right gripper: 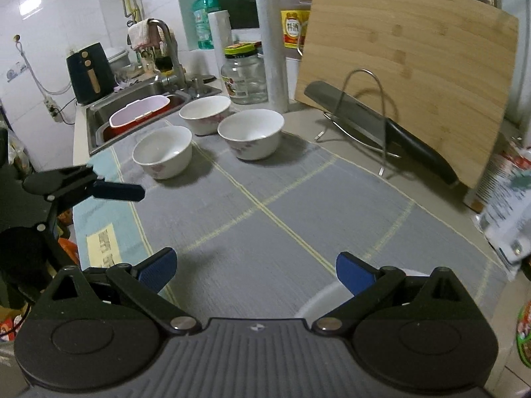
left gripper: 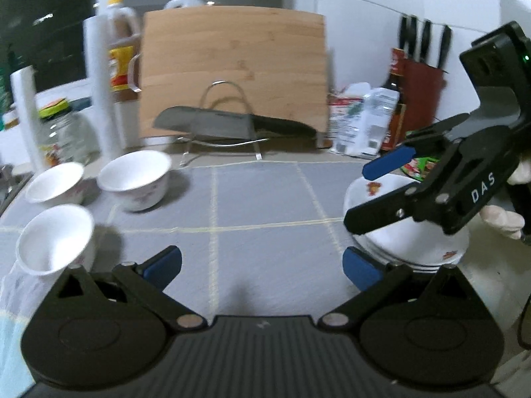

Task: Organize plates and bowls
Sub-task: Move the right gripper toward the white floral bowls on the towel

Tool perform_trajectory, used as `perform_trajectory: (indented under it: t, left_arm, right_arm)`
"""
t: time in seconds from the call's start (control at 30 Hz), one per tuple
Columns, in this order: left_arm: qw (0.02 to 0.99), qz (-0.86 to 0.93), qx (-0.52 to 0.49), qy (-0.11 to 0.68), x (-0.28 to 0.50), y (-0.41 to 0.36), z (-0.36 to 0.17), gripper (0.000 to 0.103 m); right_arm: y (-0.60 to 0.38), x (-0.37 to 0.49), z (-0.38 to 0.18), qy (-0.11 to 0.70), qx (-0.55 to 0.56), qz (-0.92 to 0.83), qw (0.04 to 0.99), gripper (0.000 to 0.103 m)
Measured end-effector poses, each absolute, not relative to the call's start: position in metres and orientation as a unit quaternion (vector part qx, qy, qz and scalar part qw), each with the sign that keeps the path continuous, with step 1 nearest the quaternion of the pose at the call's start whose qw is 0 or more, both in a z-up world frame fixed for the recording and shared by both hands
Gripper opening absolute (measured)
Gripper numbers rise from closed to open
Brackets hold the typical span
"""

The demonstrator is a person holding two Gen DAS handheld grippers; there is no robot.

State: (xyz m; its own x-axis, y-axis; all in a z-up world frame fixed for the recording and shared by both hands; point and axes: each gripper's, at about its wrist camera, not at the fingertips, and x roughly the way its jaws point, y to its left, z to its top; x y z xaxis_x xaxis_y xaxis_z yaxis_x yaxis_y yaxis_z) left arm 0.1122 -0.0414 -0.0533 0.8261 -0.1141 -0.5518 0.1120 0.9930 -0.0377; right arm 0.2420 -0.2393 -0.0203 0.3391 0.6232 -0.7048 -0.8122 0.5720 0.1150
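Observation:
Three white bowls stand on the grey mat [left gripper: 265, 199]: near left [left gripper: 54, 238], far left [left gripper: 54, 182] and middle [left gripper: 134, 179]. In the right wrist view they are at the back: [right gripper: 162, 151], [right gripper: 205, 113], [right gripper: 250, 133]. A stack of white plates [left gripper: 411, 242] sits at the mat's right; only a rim [right gripper: 318, 301] shows in the right wrist view. My left gripper [left gripper: 262, 265] is open and empty over the mat. My right gripper [right gripper: 255, 270] is open and empty, hovering just above the plate stack [left gripper: 371, 195].
A wooden cutting board [left gripper: 232, 69] leans behind a wire rack [left gripper: 225, 122] holding a cleaver [right gripper: 381, 126]. Paper rolls [left gripper: 99, 86], a jar [right gripper: 245, 76], bottles [left gripper: 122, 53] and a knife block [left gripper: 421, 93] line the back. The sink [right gripper: 139, 112] lies left of the mat.

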Motion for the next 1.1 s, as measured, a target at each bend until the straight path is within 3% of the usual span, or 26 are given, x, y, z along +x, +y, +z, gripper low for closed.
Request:
perform_trajectory:
  t: [0.7,1.1]
  left_arm:
    - [0.944,-0.047,0.006,0.326,0.108,0.114,-0.095,0.102]
    - [0.935,-0.074,0.031,0.347,0.128,0.156,-0.117,0.102]
  right_arm:
    - [-0.096,0.223,-0.049,0.38,-0.135,0.351,0.845,0.103]
    - [-0.047,0.221,-0.072,0.406,-0.133,0.335,0.84,0.103]
